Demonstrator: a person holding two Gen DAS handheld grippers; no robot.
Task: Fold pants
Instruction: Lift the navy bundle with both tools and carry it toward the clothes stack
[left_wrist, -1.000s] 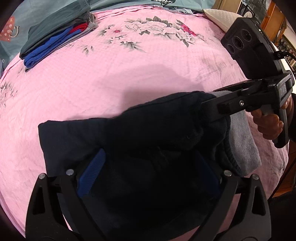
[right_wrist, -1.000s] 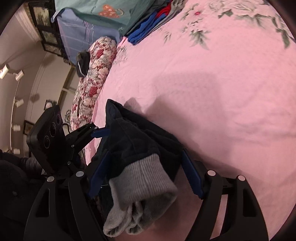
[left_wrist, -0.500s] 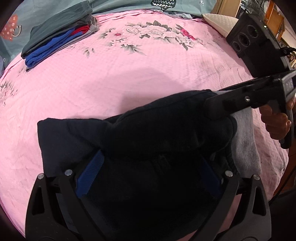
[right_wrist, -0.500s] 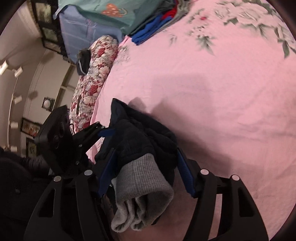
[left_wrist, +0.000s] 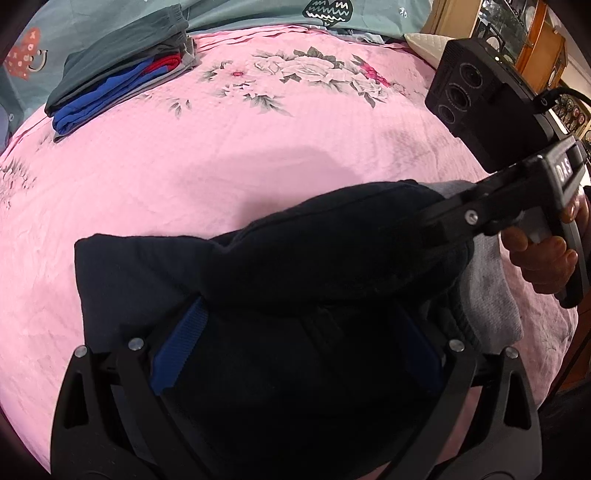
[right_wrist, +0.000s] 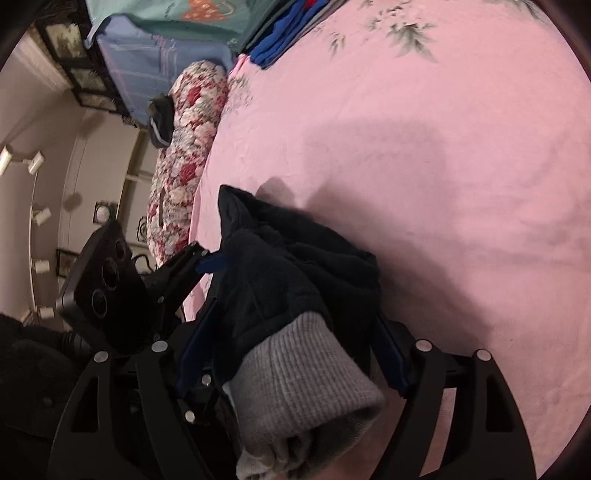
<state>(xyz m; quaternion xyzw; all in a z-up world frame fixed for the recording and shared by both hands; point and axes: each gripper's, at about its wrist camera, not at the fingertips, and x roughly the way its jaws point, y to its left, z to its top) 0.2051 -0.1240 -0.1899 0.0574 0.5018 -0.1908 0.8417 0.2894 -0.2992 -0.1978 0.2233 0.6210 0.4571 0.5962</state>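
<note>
Dark navy pants (left_wrist: 303, 266) with grey ribbed cuffs (right_wrist: 299, 384) are bunched and held up over the near part of a pink bedspread (left_wrist: 221, 155). My left gripper (left_wrist: 295, 343) has its blue pads on either side of a thick fold of the pants. My right gripper (right_wrist: 291, 354) grips the pants just above the grey cuffs, which hang down between its fingers. In the left wrist view the right gripper (left_wrist: 436, 229) comes in from the right and bites the top fold. In the right wrist view the left gripper (right_wrist: 207, 262) holds the pants' far edge.
A stack of folded clothes (left_wrist: 110, 85), blue, red and grey-green, lies at the far left of the bed. A teal blanket (left_wrist: 332, 14) runs along the far edge. A floral bolster (right_wrist: 184, 158) lies beside the bed. A white cushion (left_wrist: 424, 44) is at the far right.
Both grippers have carried the bunched pants slightly forward over the bed, and the right gripper has risen a little in the left wrist view. Both grips are unchanged.
</note>
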